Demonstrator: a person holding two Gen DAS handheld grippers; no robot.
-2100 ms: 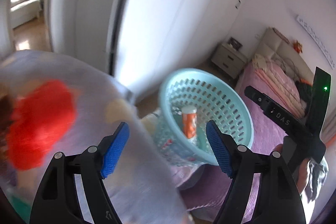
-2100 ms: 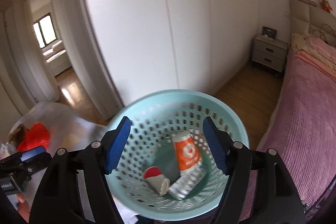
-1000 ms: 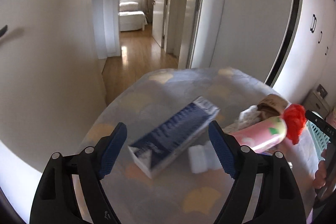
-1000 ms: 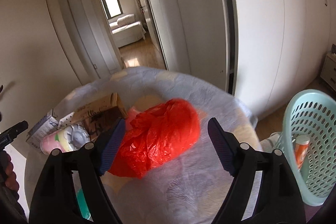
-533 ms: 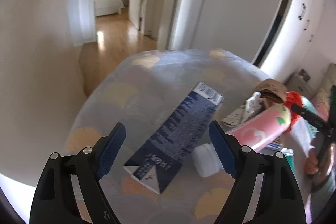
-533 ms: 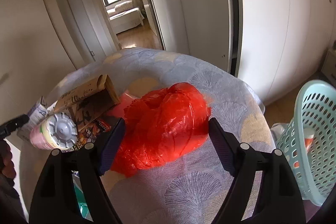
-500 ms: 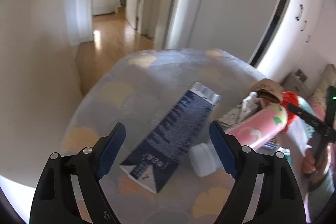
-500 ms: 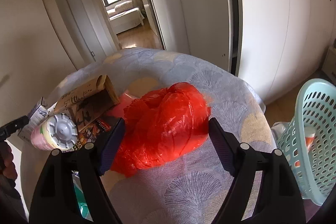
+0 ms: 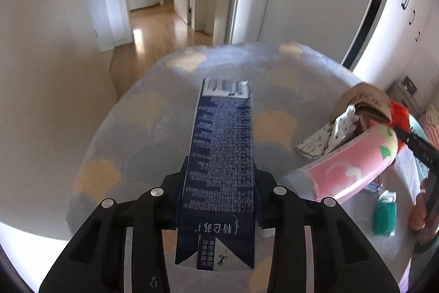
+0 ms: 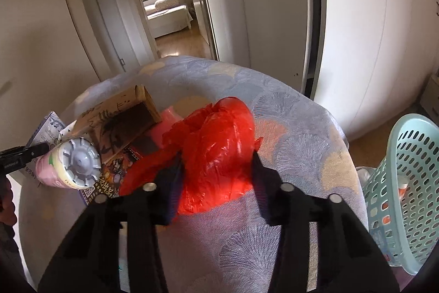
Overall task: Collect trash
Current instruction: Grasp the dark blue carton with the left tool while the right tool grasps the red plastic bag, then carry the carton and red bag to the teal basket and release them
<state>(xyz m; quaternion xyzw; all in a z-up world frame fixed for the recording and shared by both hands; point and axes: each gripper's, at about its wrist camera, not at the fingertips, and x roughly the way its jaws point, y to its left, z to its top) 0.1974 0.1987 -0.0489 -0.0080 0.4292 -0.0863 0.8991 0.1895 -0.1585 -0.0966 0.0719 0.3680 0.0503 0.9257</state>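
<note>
A long dark blue carton (image 9: 222, 133) lies on the round table's patterned cloth (image 9: 153, 128). My left gripper (image 9: 221, 183) is closing, and its fingers press the carton's two long sides near its near end. In the right wrist view a crumpled red plastic bag (image 10: 216, 139) sits mid-table. My right gripper (image 10: 216, 169) is closing too, its fingers sunk into the bag's sides. A teal mesh basket (image 10: 406, 183) stands off the table's right edge, with trash showing through its holes.
A pink canister (image 10: 74, 164) lies on its side next to a brown paper bag (image 10: 120, 114) and printed wrappers at the table's left. White wardrobe doors (image 10: 356, 32) stand behind. An open doorway (image 10: 170, 4) leads to another room.
Both grippers have narrowed from wide open. The left one now clamps the blue carton, which points straight away. The right one has sunk its fingers into the red bag.
</note>
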